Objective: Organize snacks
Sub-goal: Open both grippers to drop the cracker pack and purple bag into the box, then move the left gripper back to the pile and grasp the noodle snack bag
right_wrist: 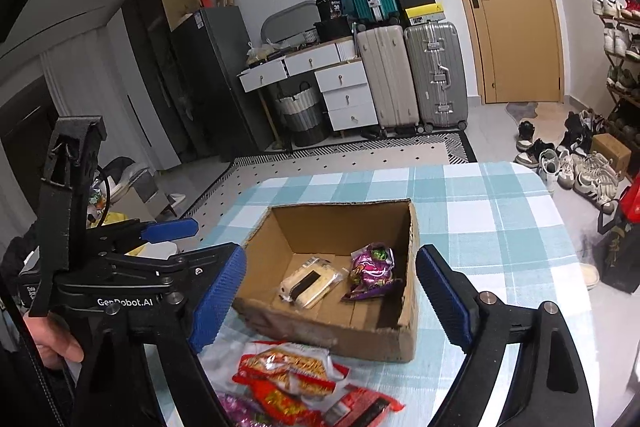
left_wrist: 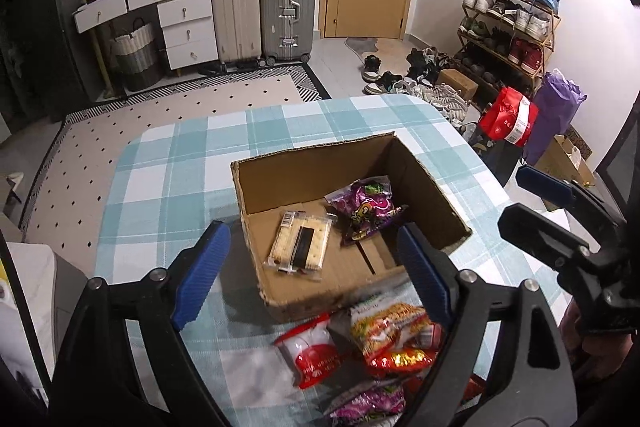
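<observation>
The cardboard box [left_wrist: 352,219] stands open on the surface [left_wrist: 160,163], which has a blue and white checked cloth. Inside the box lie 2 snacks: a cracker pack [left_wrist: 300,247] flat on the bottom, and a purple snack bag [left_wrist: 366,211] just beside it, near the far right corner. They do not overlap much, as far as I can tell.

Both tools are released. The left tool [left_wrist: 316,275] has its blue pads spread wide above the near edge of the box, and nothing is between them. The right tool [right_wrist: 330,303] is the same: its pads stand apart on both sides of the box in its own view, and they grasp nothing. In the left wrist view, the right tool is also seen at the right side, away from the box.

On the near side of the box a heap of snacks [right_wrist: 288,383] waits on the surface: a red and white pack [left_wrist: 310,355], a yellow noodle bag [left_wrist: 384,327] touching it, and another purple bag [left_wrist: 368,403] at the lower edge.

My judgement: 2 snacks are already placed, and the step in hand is the pause between a drop and the next pick. The next move calls for lowering 1 tool to the heap, choosing a pack that lies on top, and closing on 1 edge only, because the bags overlap and a wide grasp may lift 2 together.
</observation>
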A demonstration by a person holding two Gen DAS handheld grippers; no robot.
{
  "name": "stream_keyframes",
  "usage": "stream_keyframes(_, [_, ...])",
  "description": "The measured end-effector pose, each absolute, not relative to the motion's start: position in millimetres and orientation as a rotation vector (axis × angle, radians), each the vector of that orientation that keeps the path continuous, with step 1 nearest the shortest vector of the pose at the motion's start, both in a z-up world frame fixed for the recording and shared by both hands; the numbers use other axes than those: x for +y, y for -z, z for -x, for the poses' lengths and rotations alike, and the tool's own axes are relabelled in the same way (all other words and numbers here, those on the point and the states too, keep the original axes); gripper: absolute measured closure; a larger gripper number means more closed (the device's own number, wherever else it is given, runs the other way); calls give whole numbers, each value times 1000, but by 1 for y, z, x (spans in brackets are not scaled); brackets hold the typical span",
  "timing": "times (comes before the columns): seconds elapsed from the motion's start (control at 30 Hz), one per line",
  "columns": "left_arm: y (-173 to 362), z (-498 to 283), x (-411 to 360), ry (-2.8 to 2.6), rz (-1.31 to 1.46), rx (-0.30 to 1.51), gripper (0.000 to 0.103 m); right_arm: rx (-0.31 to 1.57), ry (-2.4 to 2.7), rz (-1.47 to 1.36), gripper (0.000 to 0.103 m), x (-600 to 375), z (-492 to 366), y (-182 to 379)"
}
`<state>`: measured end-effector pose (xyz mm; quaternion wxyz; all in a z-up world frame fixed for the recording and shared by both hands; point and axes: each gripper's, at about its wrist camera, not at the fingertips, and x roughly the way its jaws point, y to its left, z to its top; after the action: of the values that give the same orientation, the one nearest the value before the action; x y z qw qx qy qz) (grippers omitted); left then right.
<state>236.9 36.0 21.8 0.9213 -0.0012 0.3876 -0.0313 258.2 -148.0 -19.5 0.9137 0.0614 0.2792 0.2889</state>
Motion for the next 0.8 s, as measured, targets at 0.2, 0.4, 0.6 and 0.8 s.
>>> stream_keyframes(0.2, [-28,-201,31,47,-14,778,17,556,-594,-108,9,-153,-228,12])
stream_keyframes(0.4, [-27,-168,30,34,0,769,11,551,-594,-90,7,-155,-199,11])
stream_keyframes(0.6, [-30,-137,27,17,9,732,2,541,-588,-66,6,-157,-170,13])
stream_keyframes(0.8, [-26,-111,28,19,34,728,1,544,-586,-69,6,-162,-143,19])
